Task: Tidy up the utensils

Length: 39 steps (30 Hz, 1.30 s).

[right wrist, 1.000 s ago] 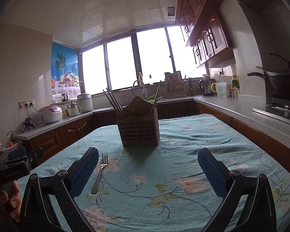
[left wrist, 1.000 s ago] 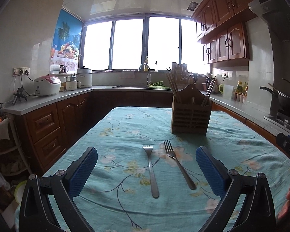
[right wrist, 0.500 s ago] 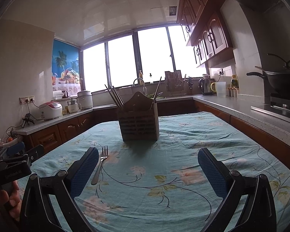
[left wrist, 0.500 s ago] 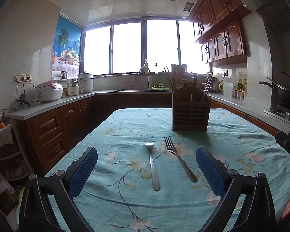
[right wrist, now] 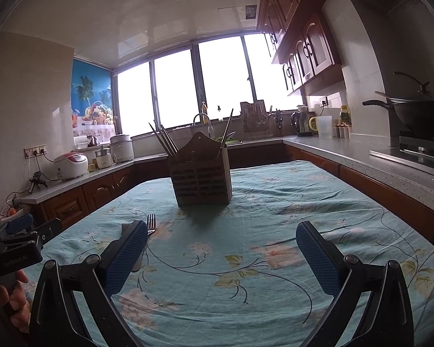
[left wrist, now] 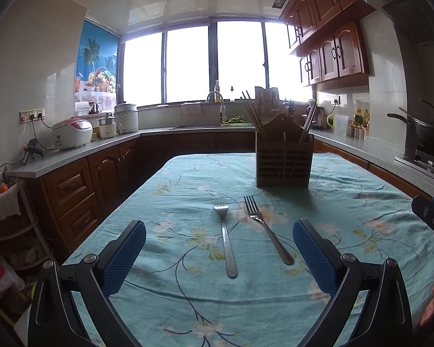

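1. Both claws gape wide and hold nothing. Left claw [left wrist: 219, 247] hovers low over the near part of the table [left wrist: 361, 202]; right claw [right wrist: 221, 248] likewise, further right.
2. Two forks lie flat on the floral cloth, tines pointing far. Left fork [left wrist: 225, 240] runs almost straight away from me; right fork [left wrist: 267, 228] angles, handle trailing near-right.
3. Both forks lie between the left claw's fingers, slightly ahead of the tips, apart from each other. From the right wrist view only one fork's tines [right wrist: 151, 223] show, just beyond that claw's left finger.
4. Wooden utensil holder [left wrist: 284, 162] stands upright further back, chopsticks already in it.
5. Step in hand, my judgement: pick one fork with the left claw. Centre over the handle, descend until pads straddle it, close squarely. The thin metal may slide on the cloth.
6. Avoid catching both forks at once.
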Each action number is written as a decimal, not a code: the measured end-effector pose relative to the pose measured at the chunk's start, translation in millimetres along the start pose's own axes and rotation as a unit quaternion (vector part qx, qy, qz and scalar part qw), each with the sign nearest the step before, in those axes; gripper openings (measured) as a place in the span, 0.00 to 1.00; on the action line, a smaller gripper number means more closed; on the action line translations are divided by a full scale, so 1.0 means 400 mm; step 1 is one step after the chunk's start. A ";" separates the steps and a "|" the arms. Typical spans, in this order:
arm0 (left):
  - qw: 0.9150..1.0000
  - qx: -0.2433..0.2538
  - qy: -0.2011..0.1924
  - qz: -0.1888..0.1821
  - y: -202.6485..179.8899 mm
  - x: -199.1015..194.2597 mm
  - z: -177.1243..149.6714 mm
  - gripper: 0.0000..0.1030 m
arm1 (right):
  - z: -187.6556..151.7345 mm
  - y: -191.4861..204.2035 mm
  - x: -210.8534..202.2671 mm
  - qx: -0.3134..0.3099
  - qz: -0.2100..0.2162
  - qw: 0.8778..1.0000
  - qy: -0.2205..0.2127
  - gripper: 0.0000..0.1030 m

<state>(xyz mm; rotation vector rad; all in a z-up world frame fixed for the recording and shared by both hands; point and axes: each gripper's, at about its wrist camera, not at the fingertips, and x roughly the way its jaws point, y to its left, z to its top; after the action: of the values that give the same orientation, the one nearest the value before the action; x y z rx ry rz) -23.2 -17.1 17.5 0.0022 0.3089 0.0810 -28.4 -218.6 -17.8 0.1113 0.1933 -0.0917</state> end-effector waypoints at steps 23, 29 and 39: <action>1.000 -0.003 0.002 -0.003 0.004 -0.006 0.002 0.99 | 0.001 0.016 0.001 -0.007 0.001 1.000 -0.001 1.00; 1.000 -0.003 0.003 -0.003 0.002 -0.007 0.002 0.99 | 0.002 0.017 0.002 -0.008 0.001 1.000 0.000 1.00; 1.000 0.001 0.002 -0.004 -0.005 -0.010 0.003 0.99 | 0.002 0.017 0.003 -0.007 0.001 1.000 0.000 1.00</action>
<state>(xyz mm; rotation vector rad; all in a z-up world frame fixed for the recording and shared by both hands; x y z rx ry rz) -26.4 -19.5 19.8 0.0027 0.3139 0.0732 -26.5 -211.9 -16.6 0.0972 0.1934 -0.0874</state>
